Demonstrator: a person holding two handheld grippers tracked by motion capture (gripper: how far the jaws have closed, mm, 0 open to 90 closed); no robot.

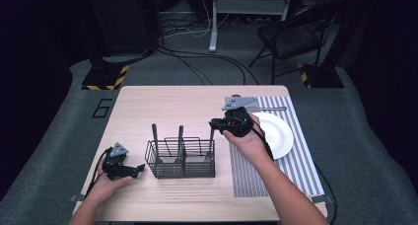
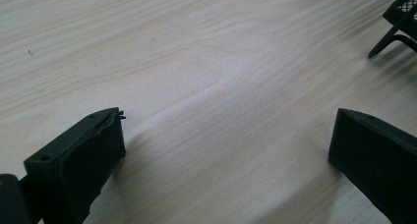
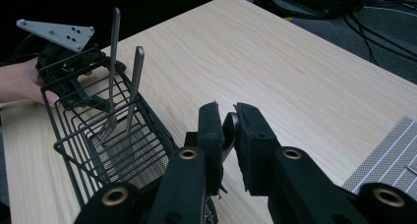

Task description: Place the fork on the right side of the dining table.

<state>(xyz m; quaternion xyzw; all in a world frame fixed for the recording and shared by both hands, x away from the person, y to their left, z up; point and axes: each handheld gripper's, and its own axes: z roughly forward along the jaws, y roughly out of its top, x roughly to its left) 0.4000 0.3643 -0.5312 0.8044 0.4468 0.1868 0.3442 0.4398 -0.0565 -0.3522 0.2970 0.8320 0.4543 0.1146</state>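
- Black jaws of the right gripper (image 3: 226,117) rise from the bottom of the right gripper view, clamped on the handle end of a utensil (image 3: 231,130), a rounded metal tip showing between the pads
- High view: that gripper (image 1: 215,124) sits at centre frame, just right of the wire caddy (image 1: 181,159), with the utensil (image 1: 211,142) hanging from it down into the caddy's right end
- Two forks stand in the caddy, handles up: one (image 3: 113,47) and another (image 3: 135,71) in the upper left of the right gripper view, their tines down against the mesh floor
- Caddy (image 3: 88,135) stands on the wooden table (image 1: 162,106), centre of the high view
- Left gripper (image 1: 135,169) rests at lower left of the high view, just left of the caddy, its jaws wide apart with bare table between them, as the left gripper view shows
- White plate (image 1: 278,131) lies on a striped mat (image 1: 300,156) at right, behind the right hand (image 1: 249,141)
- One more thin utensil (image 1: 268,108) lies on the mat above the plate; I cannot tell its kind
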